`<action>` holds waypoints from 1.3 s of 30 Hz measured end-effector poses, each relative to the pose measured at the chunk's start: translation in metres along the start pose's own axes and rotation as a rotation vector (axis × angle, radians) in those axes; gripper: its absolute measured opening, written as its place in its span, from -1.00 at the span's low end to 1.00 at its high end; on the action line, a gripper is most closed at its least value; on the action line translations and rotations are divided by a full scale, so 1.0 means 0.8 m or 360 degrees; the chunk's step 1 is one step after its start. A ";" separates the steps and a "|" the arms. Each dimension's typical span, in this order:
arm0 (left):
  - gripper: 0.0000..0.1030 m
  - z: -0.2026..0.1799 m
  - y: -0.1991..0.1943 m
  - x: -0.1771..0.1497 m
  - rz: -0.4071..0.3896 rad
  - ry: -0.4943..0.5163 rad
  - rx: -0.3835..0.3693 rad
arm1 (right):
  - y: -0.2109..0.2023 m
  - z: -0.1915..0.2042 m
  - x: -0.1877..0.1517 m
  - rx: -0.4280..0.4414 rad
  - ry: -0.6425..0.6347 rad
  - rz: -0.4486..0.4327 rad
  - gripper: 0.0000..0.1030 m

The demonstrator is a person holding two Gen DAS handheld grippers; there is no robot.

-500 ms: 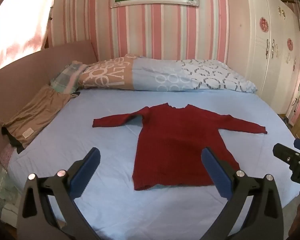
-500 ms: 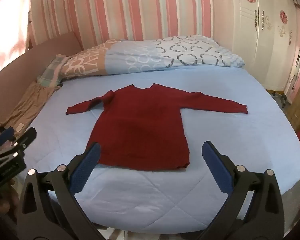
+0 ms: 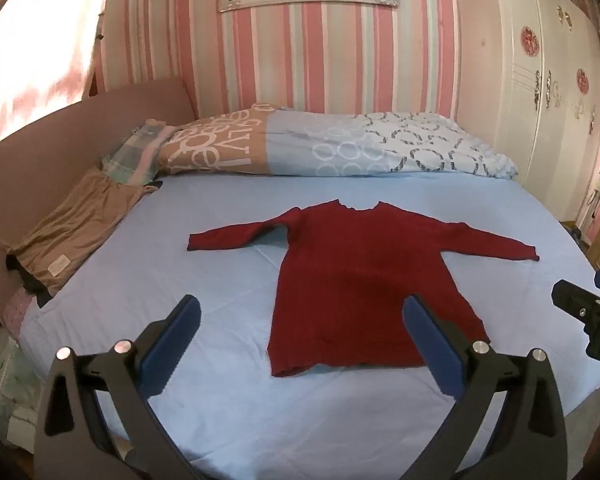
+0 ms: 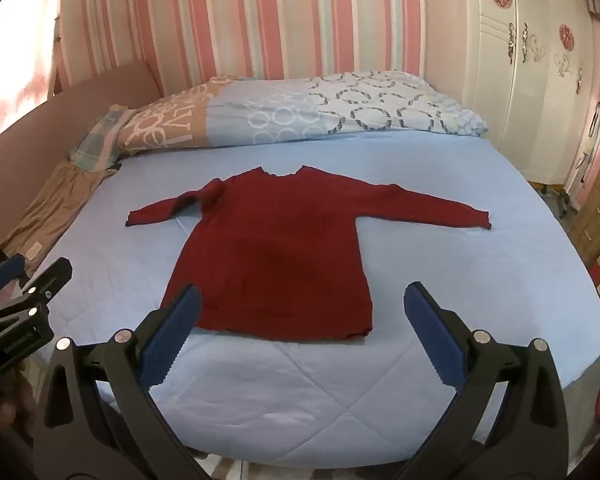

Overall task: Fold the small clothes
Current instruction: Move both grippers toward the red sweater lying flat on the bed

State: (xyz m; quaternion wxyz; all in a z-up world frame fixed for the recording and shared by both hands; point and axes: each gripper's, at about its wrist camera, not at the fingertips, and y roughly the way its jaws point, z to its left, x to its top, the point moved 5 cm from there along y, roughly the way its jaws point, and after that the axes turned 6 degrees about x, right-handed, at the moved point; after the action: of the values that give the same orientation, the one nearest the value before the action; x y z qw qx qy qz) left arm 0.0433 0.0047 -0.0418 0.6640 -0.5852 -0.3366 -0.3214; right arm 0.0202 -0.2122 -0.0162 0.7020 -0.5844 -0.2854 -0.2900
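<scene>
Sweater [image 3: 364, 280] in dark red is lying flat on the blue bed [image 3: 180, 280], with both sleeves spreading out to the sides and its bottom edge facing the camera. The left hand-held gripper [image 3: 300, 344] is hanging above the bed with its blue pads [image 3: 172, 344] wide apart, gripping nothing. The right hand-held gripper [image 4: 300, 336] is hanging there too, wide apart, also gripping nothing. A patterned quilt [image 3: 340, 148] is lying along the far side.

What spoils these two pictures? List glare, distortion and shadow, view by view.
Left wrist view: blown-out window glare at upper left, fisheye bending the wall stripes, black vignette corners. Right wrist view: same glare at the left edge, curved wardrobe, a soft shadow darkening the middle of the sweater.
</scene>
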 end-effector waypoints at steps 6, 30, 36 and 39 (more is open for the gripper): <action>0.97 -0.003 0.000 0.000 0.0000 0.0003 0.0010 | 0.000 -0.002 0.001 -0.0011 -0.0015 -0.0006 0.94; 0.97 0.008 0.022 -0.017 0.0070 -0.0033 0.0005 | -0.002 -0.006 0.010 -0.0051 -0.0065 -0.0013 0.94; 0.97 0.009 0.027 -0.020 0.0079 -0.0030 0.0031 | 0.003 -0.006 0.015 -0.0099 -0.0094 -0.0017 0.94; 0.97 0.007 0.031 -0.021 0.0088 -0.0023 0.0040 | 0.007 -0.009 0.015 -0.0121 -0.0093 -0.0021 0.94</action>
State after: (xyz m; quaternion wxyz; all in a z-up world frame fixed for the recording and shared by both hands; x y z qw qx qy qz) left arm 0.0534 0.0133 -0.0690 0.6775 -0.5882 -0.3292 -0.2945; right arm 0.0325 -0.2194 -0.0121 0.6688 -0.6170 -0.2984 -0.2880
